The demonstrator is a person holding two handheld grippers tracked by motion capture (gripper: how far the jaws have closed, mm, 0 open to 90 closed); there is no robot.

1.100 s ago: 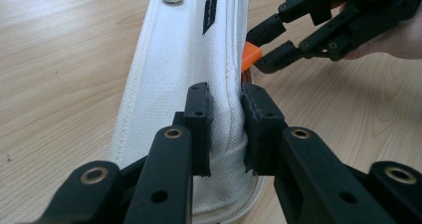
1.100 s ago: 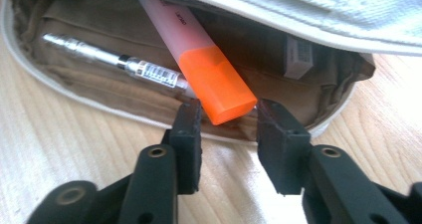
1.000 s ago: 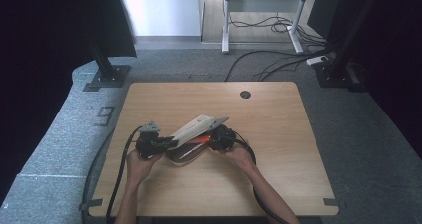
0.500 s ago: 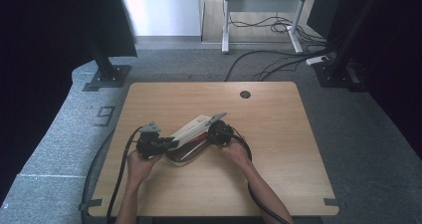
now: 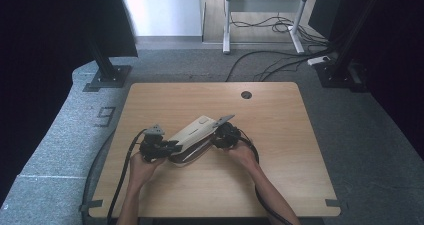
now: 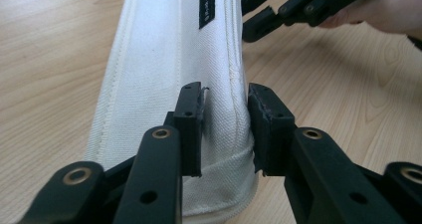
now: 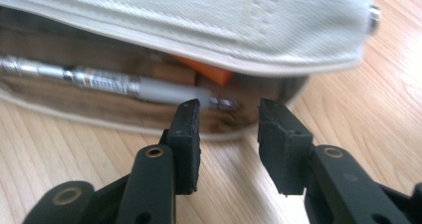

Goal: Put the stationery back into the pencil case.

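A cream canvas pencil case [image 5: 192,130] lies slantwise on the wooden table [image 5: 280,115] with its lid lifted. My left gripper [image 5: 167,147] is at its near-left end. In the left gripper view the pads [image 6: 191,119] pinch the case's side seam [image 6: 226,109], and these jaws have just been opening a little. My right gripper [image 5: 218,137] is at the case's other end. Its jaws have just been opening and stand apart [image 7: 228,134] with nothing between them, in front of the gaping mouth. Inside lie a silver pen [image 7: 99,79] and something orange [image 7: 211,74].
The person's two forearms come in from the table's near edge. A round cable hole [image 5: 245,94] sits near the far edge. Black cables [image 5: 125,165] trail off the left side. In the left gripper view the right gripper [image 6: 288,7] lies beyond the case.
The right hand has edged a little to the left, closer to the case's end. The left hand and the case have kept their place.
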